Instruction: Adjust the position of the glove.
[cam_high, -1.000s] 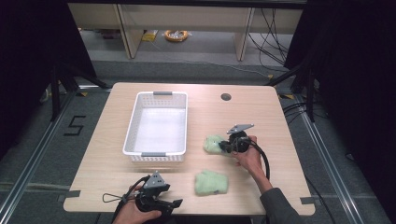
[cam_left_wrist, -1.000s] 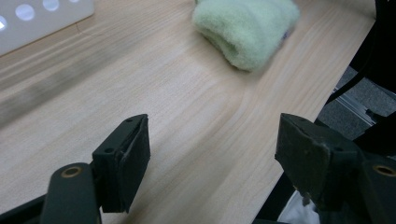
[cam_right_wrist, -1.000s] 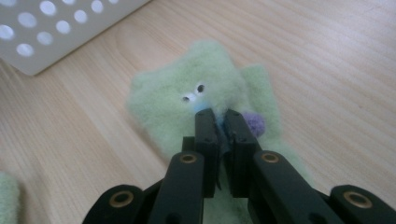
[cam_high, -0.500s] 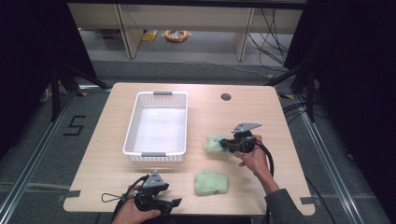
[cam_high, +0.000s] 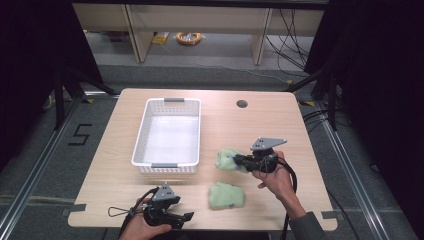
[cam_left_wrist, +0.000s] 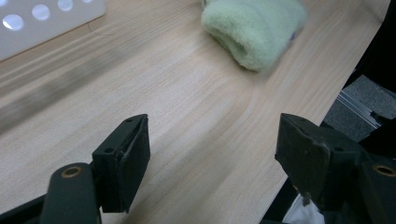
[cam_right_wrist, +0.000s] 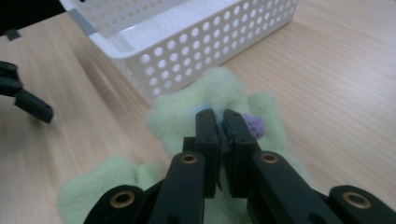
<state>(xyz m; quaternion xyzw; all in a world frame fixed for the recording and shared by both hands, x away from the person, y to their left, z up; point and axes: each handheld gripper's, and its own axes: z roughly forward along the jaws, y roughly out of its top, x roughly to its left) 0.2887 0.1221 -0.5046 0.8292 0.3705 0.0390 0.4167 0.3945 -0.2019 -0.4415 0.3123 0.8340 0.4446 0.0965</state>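
Yellow cable coil (cam_high: 189, 37) on floor beyond table (cam_high: 280, 125).

Pale green socks (cam_high: 226, 196), white basket (cam_high: 169, 131)

Left gripper (cam_high: 187, 216) jaws apart, right gripper (cam_high: 239, 161) jaws clamped

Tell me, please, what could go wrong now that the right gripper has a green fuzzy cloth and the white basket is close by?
The right gripper pinches only a small fold of the held green cloth, so it might slip out. Its hanging part could catch on the white basket rim. The second green cloth lies close below and might get dragged.
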